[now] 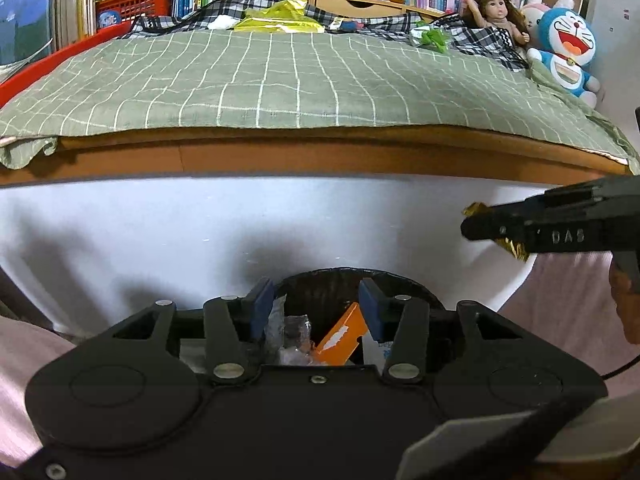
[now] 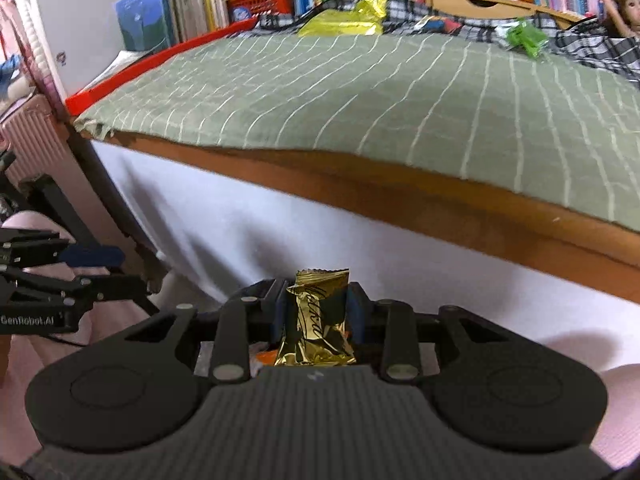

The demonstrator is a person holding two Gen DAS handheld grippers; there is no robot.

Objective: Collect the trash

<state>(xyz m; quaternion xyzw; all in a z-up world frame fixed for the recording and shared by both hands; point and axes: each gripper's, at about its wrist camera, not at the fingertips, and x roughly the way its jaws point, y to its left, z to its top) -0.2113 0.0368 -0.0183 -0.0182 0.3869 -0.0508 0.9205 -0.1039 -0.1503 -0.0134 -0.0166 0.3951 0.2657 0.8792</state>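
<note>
The trash bin (image 1: 352,280) already holds wrappers; the left gripper (image 1: 316,308) hangs empty and part-open, the right gripper (image 2: 318,312) clamps a gold wrapper (image 2: 318,316); a yellow bag (image 1: 276,18) and green wrapper (image 1: 430,38) wait at twelve o'clock

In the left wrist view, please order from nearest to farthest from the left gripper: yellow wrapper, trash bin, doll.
1. trash bin, directly below the left gripper.
2. yellow wrapper, far side of the bed, centre.
3. doll, back right corner.

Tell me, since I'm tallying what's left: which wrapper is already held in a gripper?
The gold wrapper, clamped in the right gripper. The yellow wrapper and green wrapper lie on the bed.
</note>
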